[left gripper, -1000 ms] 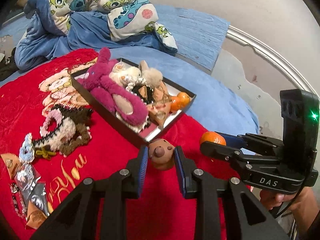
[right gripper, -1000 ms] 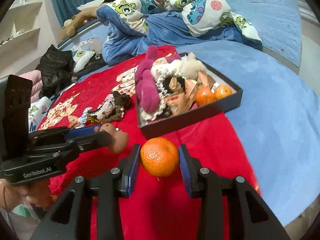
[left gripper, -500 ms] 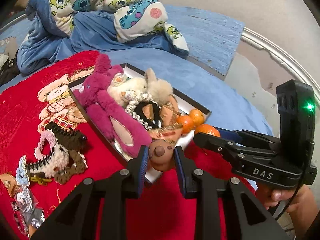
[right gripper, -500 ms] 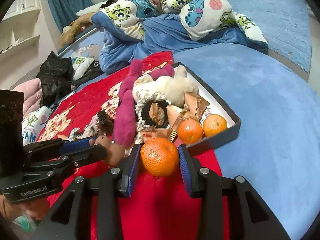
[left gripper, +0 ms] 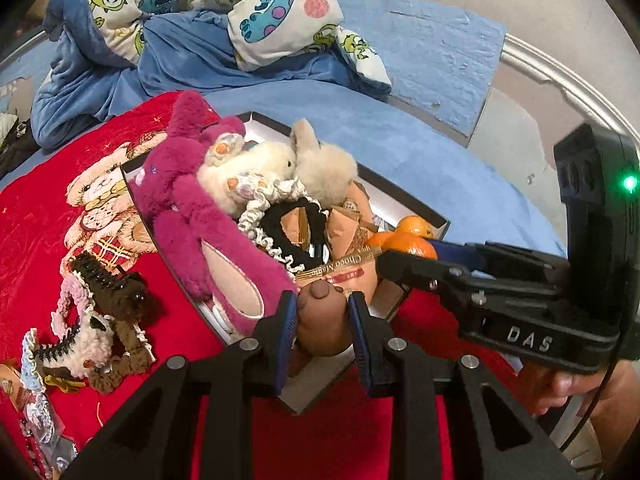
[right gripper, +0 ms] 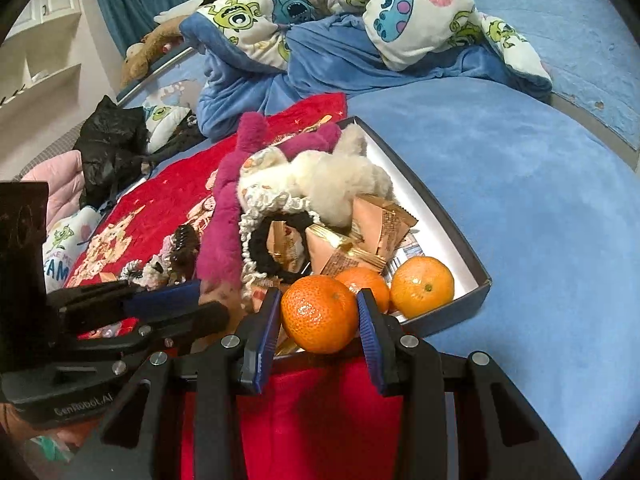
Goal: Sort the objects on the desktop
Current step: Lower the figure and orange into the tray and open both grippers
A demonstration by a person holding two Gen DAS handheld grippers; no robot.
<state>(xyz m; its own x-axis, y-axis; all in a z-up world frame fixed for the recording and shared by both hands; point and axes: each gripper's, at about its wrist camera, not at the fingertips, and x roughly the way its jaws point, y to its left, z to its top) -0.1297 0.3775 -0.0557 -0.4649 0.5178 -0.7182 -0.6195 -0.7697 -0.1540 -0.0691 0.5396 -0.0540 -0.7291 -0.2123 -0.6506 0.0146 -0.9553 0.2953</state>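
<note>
**Two hand-held grippers carry a toy and an orange over the box**

The left hand-held gripper [left gripper: 322, 326] is pinching a small brown toy [left gripper: 322, 322] between its two blue pads. The toy has a round nose on top. It hangs over the near corner of the box [left gripper: 404, 190], just by the foot of the big pink plush [left gripper: 208, 224].

The right hand-held gripper [right gripper: 318, 322] is pinching an orange [right gripper: 319, 314] between its blue pads. This orange is held over the near edge of the box, right next to two more oranges [right gripper: 422, 286] that lie inside the box at its near corner.

The box is dark outside and white inside. It is very full. The pink plush lies along the side of the box away from the oranges. Two fluffy cream toys [left gripper: 324, 166] sit at the far end of the box. A black hair tie [left gripper: 304, 220] and a white frilly hair tie [left gripper: 260, 210] lie in the middle of the box. Orange snack packets [right gripper: 380, 224] sit between the hair ties and the oranges.

The box rests on a bed, partly on a red blanket [left gripper: 40, 216] and partly on a blue sheet [right gripper: 520, 200]. On the red blanket, beside the box on the pink plush side, lie hair clips and fuzzy hair ties [left gripper: 104, 312]. Behind the box, well apart from it, is a rumpled monster quilt [left gripper: 200, 12]
</note>
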